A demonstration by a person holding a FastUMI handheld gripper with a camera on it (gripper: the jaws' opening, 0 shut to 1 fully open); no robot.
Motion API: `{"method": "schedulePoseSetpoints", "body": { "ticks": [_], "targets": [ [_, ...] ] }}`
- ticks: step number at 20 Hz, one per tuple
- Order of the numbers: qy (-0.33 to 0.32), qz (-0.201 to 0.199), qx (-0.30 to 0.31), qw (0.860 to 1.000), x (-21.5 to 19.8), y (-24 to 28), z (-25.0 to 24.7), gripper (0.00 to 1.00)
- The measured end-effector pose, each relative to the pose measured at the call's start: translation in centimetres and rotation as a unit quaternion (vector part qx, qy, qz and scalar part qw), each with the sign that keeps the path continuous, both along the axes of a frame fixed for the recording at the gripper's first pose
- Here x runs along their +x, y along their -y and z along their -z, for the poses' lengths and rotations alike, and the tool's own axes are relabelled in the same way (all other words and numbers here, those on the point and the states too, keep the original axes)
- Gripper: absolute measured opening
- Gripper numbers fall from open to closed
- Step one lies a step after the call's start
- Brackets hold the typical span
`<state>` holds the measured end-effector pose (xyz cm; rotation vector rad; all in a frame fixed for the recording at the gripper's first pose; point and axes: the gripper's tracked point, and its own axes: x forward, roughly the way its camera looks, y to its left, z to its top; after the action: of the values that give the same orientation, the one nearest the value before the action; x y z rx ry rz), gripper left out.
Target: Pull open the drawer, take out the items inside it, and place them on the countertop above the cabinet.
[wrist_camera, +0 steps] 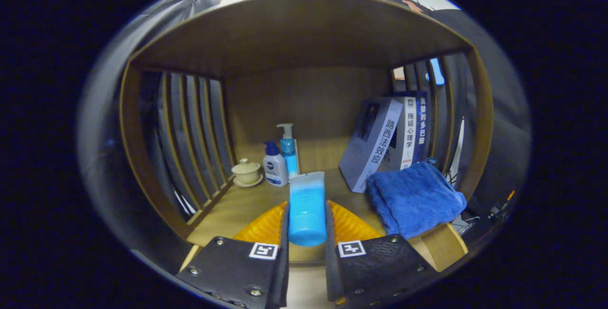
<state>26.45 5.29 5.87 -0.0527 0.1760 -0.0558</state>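
My gripper (307,214) is shut on a blue tube (307,207) with a pale flat end pointing away from me, held between both fingers. The tube hangs just above the front of the wooden countertop (237,209), inside an open-fronted wooden shelf unit with slatted sides. The drawer is hidden below.
On the countertop, back left, stand a small lidded cup on a saucer (246,172), a white pump bottle with a blue cap (275,165) and a taller blue pump bottle (288,150). Several books (387,138) lean at the back right. A folded blue towel (414,195) lies right of my fingers.
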Motion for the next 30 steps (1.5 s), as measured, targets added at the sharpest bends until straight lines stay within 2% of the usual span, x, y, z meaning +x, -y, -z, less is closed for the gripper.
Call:
{"method": "schedulePoseSetpoints", "body": {
  "ticks": [6,10,12,13,18,26,30],
  "targets": [
    [-0.04,0.023,-0.037,0.998,6.0,1.5,5.8,0.32],
    [-0.072,0.019,-0.028,0.997,7.0,1.3,9.2,0.36],
    [-0.061,0.026,-0.024,0.998,7.4,1.4,9.3,0.41],
    [-0.059,0.026,-0.025,0.998,6.8,1.5,9.1,0.41],
    [-0.05,0.019,-0.032,0.998,3.8,1.4,6.9,0.99],
    [0.008,-0.014,0.02,1.0,-5.7,0.9,0.8,0.99],
    [0.038,-0.015,0.01,0.999,-11.0,2.1,-0.3,0.99]
  ]
}}
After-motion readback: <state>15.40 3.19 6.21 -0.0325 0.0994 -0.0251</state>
